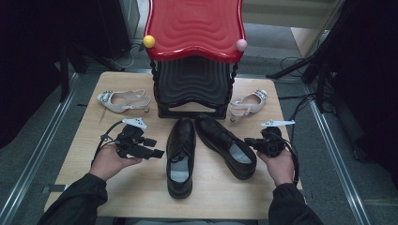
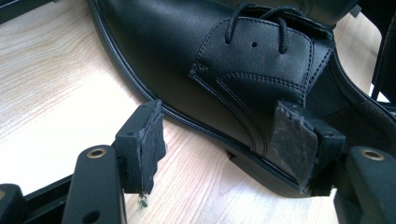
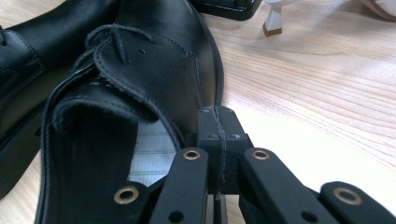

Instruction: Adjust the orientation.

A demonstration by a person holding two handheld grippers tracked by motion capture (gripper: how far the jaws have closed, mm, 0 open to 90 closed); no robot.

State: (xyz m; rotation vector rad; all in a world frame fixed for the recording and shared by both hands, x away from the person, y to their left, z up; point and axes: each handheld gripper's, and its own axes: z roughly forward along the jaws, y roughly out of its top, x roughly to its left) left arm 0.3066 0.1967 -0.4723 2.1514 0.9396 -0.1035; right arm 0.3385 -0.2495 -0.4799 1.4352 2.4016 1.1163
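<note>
Two black leather lace-up shoes lie side by side mid-table, the left shoe (image 1: 180, 154) with its toe toward the rack and the right shoe (image 1: 225, 145) angled. My left gripper (image 1: 157, 153) is open beside the left shoe's outer side. In the left gripper view, that shoe (image 2: 187, 60) lies just beyond the spread pads of my left gripper (image 2: 219, 144), and nothing is gripped. My right gripper (image 1: 248, 142) sits at the right shoe's outer side. In the right gripper view, my right gripper (image 3: 217, 126) is shut with its pads together, right beside the collar of the right shoe (image 3: 154, 70).
A shoe rack with a red top shelf (image 1: 195, 28) and a black lower shelf stands at the back of the wooden table (image 1: 117, 183). A white heeled sandal (image 1: 123, 100) lies left of the rack and another (image 1: 248, 104) right of it. Cables trail on the floor.
</note>
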